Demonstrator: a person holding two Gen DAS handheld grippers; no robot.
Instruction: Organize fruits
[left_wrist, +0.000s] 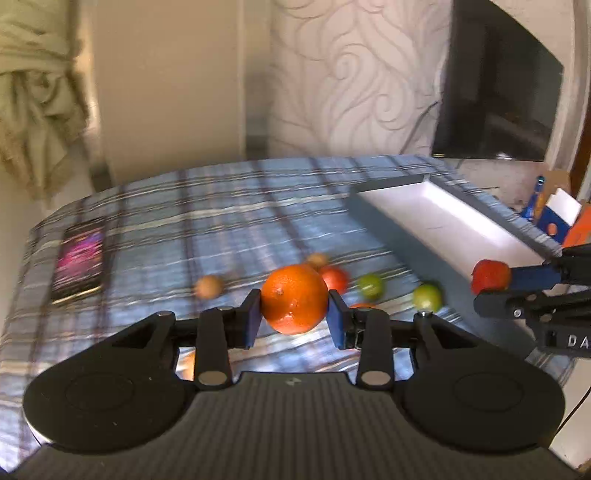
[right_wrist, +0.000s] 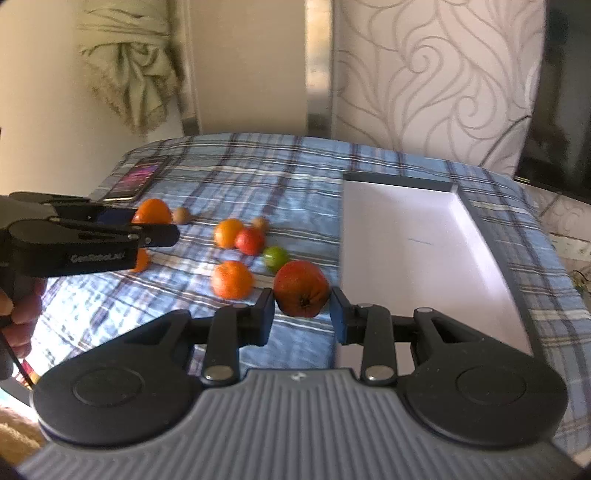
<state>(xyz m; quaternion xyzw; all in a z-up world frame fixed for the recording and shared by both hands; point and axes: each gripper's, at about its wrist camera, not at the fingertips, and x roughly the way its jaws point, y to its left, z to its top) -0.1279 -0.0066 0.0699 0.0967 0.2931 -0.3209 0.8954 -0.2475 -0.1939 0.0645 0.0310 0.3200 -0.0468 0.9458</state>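
The left gripper (left_wrist: 294, 308) pinches an orange (left_wrist: 294, 300) between its blue pads, held above the plaid cloth (right_wrist: 258, 177); the right gripper (right_wrist: 301, 309) likewise clamps a red fruit (right_wrist: 301, 288), raised just beside the left wall of the white tray (right_wrist: 480, 236), whose floor shows nothing but a faint mark. Counted from the right wrist view, the loose fruit on the cloth comes to two oranges, one nearer (right_wrist: 232, 279) and one farther (right_wrist: 229, 232), one red fruit (right_wrist: 250, 240) touching the farther orange, one green lime (right_wrist: 275, 256) just behind the held red fruit, and two small brown fruits (right_wrist: 181, 215) (right_wrist: 260, 223). An orange patch under the left gripper may be a further fruit, but it is mostly hidden. The left wrist view, blurred, shows two green limes (left_wrist: 370, 286) (left_wrist: 427, 297). A phone (right_wrist: 136, 178) with a lit screen lies at the far left corner of the cloth. The left gripper's body reaches across the left side of the right wrist view. A dark screen (left_wrist: 498, 92) stands beyond the tray.
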